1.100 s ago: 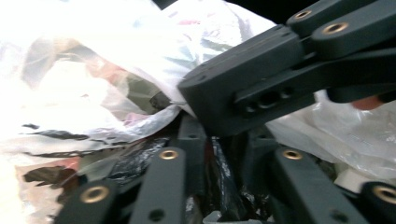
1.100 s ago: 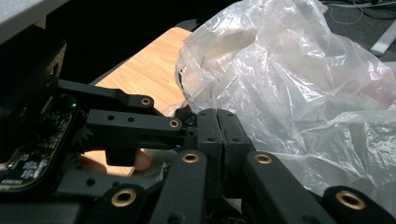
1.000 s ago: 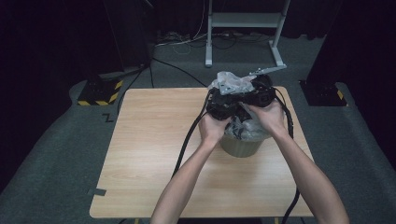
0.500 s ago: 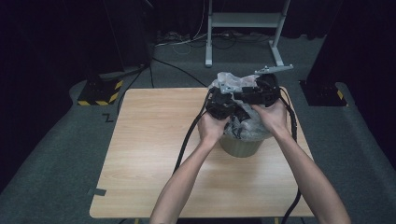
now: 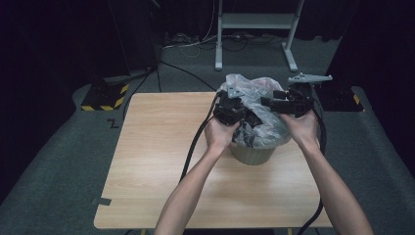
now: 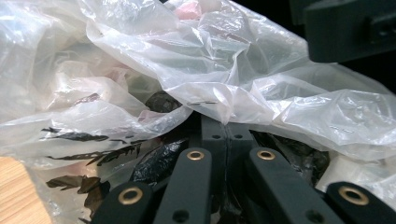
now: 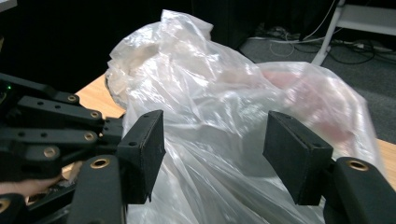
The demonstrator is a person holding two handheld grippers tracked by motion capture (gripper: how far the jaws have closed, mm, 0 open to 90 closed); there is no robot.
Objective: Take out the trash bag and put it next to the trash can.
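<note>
A clear, crumpled plastic bag lines a small grey bin on the wooden table. My left gripper is at the bag's left side, shut, with a fold of the film pinched at its tips. The bag bulges above those jaws. My right gripper is at the bag's upper right and points left. Its jaws have just been opening and now stand wide. The bag bulges between its pads without being pressed.
The bin stands near the table's right edge, with bare wood to its left and front. Cables trail from both grippers off the front edge. A metal stand and a black-and-yellow block are on the floor beyond.
My right gripper has let go of the bag, opened its jaws and drawn away to the right from the left gripper. The left gripper stays put, closed on the film.
</note>
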